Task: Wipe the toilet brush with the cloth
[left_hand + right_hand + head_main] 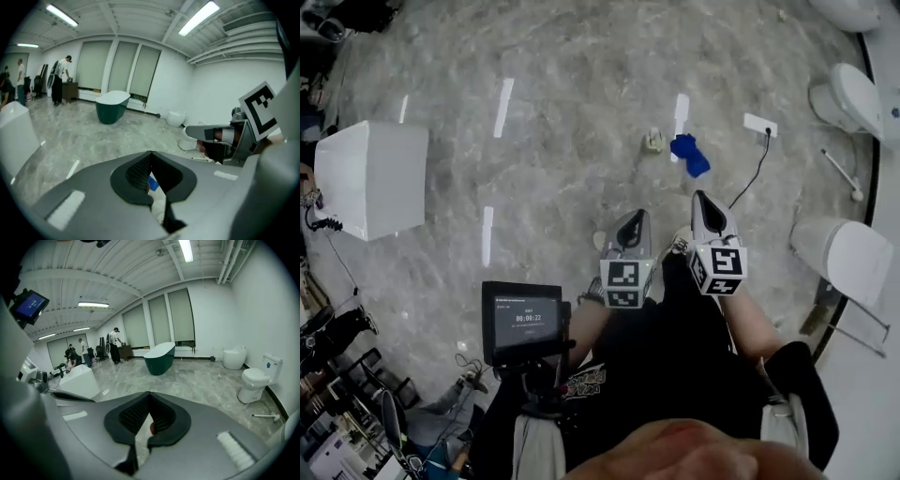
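The left gripper [635, 220] and right gripper [704, 199], up near the person's body [675, 375], are both closed tight and hold nothing. The blue cloth [690, 155] lies on the floor [562, 141] ahead, and what looks like the toilet brush [842, 174] lies farther off. If the jaws do not open, they would likely just push the cloth away.

I'm only getting a sliver of the blue cloth [153, 183] through the slot beneath the left gripper [151, 153]; the gripper's own grey body is covering the rest of it. In the head view the right edge is cutting off the toilet [861, 98], and another white fixture [848, 11] is running off the top corner. The small pale object [653, 141] beside the cloth is showing too small to name. The thin white stick [842, 174] may be the toilet brush, but I'm not making out its head. The digits on the screen [525, 319] are coming through too blurred to read.
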`<state>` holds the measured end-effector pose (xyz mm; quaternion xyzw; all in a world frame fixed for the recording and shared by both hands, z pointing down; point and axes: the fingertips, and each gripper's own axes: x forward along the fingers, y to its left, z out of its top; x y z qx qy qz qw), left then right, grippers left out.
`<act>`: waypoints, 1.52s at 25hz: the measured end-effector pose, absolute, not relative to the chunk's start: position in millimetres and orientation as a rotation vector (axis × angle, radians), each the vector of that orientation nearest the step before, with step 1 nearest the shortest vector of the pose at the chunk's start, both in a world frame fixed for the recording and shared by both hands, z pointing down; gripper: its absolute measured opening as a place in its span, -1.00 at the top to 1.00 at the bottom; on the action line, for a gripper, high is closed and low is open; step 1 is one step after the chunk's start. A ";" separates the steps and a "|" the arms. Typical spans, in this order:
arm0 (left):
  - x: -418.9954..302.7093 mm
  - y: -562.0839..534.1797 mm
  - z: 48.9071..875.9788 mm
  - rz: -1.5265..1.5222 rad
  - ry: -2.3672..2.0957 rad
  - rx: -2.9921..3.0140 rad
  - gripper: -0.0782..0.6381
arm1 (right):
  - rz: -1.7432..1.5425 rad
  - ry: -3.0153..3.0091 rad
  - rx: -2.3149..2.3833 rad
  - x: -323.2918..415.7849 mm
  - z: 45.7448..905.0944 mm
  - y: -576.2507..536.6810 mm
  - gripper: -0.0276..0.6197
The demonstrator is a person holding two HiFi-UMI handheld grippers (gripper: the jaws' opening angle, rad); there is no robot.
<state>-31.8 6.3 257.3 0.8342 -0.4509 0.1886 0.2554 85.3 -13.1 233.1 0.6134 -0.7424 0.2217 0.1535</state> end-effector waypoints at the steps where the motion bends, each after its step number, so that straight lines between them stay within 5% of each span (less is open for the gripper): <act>1: -35.3 2.7 234.8 0.512 -1.243 2.303 0.75 | 0.627 -2.140 1.769 82.6 215.4 -12.6 0.91; 21: -49.1 -38.2 66.0 0.249 -1.472 2.453 0.76 | 0.512 -2.332 1.876 89.0 53.1 -22.9 0.91; 38: -38.4 0.6 43.1 0.192 -1.390 2.508 0.77 | 0.552 -2.398 2.006 91.7 18.7 28.3 0.91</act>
